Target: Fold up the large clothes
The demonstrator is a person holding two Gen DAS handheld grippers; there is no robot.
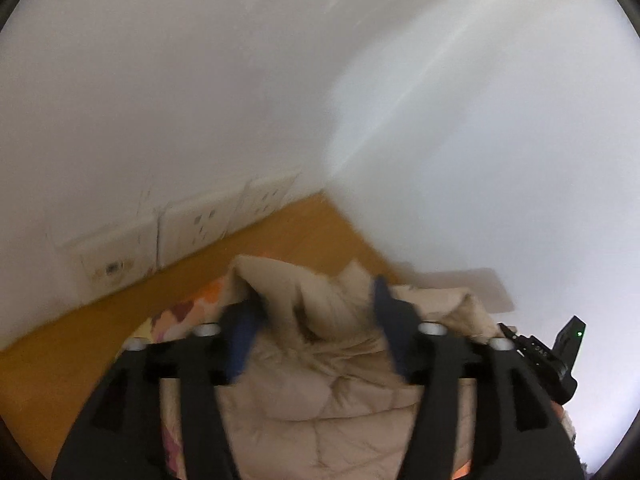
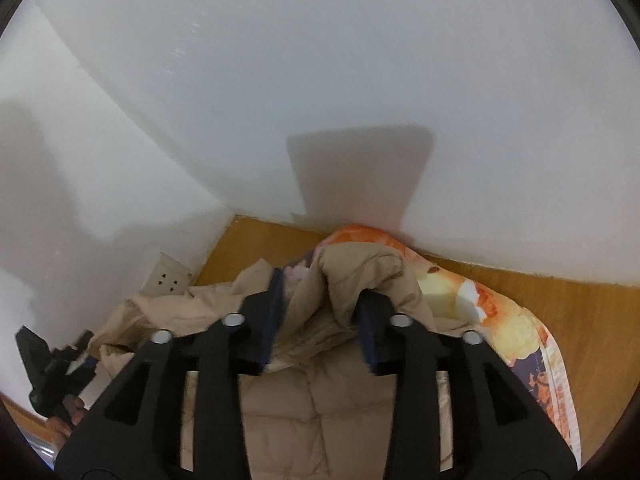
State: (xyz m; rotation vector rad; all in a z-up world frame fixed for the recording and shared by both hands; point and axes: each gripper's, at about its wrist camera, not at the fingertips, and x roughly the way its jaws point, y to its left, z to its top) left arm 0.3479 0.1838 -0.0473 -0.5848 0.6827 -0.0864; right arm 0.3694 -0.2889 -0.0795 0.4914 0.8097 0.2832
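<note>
Both grippers, left (image 1: 316,312) & right (image 2: 320,308): jaws spread w/ bunched beige puffer jacket (image 1: 320,380) fabric between; clamped or not, cannot tell. Jacket fills lower frame centre, over patterned quilt (image 2: 500,304), trailing toward camera.

Your 2 cameras each sit just behind their own fingers, looking forward and slightly down along them, very close to the beige jacket (image 1: 320,360) bunched between the fingers.

Your left wrist view faces the room corner where the white wall (image 1: 160,80) meets the wooden panel (image 1: 304,224); it is tilted, with the sockets (image 1: 200,224) at left and the right gripper (image 1: 560,356) at its right edge.

Your right wrist view faces the same corner more squarely. It shows the left gripper (image 2: 52,372) at its left edge.

Both views share the jacket, the patterned quilt (image 2: 500,312), the panel, the wall and the sockets.
</note>
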